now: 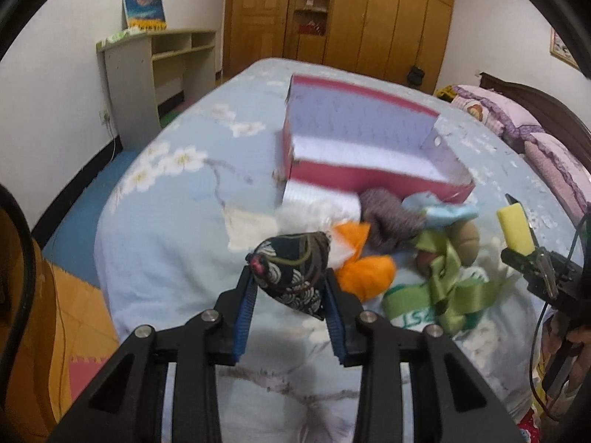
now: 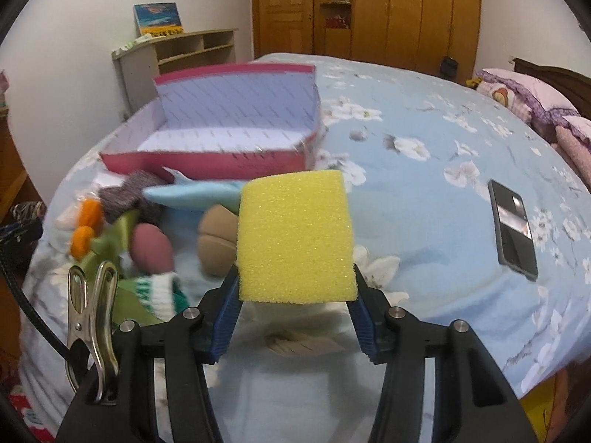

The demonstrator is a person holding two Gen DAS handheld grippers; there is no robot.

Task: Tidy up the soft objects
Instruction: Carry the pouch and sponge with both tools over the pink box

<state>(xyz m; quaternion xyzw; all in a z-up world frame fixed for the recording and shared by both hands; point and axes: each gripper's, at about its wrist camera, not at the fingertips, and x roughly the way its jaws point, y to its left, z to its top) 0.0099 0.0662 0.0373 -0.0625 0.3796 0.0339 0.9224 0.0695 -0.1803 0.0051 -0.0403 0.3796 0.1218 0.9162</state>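
My left gripper (image 1: 288, 277) is shut on a dark patterned cloth pouch (image 1: 291, 269), held above the bed. My right gripper (image 2: 294, 277) is shut on a yellow sponge (image 2: 293, 232), which also shows at the right edge of the left wrist view (image 1: 515, 229). Ahead lies an open red box with a white lining (image 1: 369, 181) (image 2: 207, 164); nothing shows inside it. In front of the box is a pile of soft things: orange cloth (image 1: 365, 277), grey knit (image 1: 388, 217), light blue cloth (image 2: 192, 193), green ribbon (image 1: 447, 284), a tan plush ball (image 2: 216, 240) and a maroon egg shape (image 2: 151, 247).
A black phone (image 2: 513, 229) lies on the blue flowered bedspread (image 2: 424, 192) to the right. Purple pillows (image 1: 517, 122) sit at the headboard. A shelf unit (image 1: 162, 70) and wooden wardrobes (image 1: 369, 11) stand beyond the bed. A metal clip (image 2: 90, 313) hangs on the right gripper's body.
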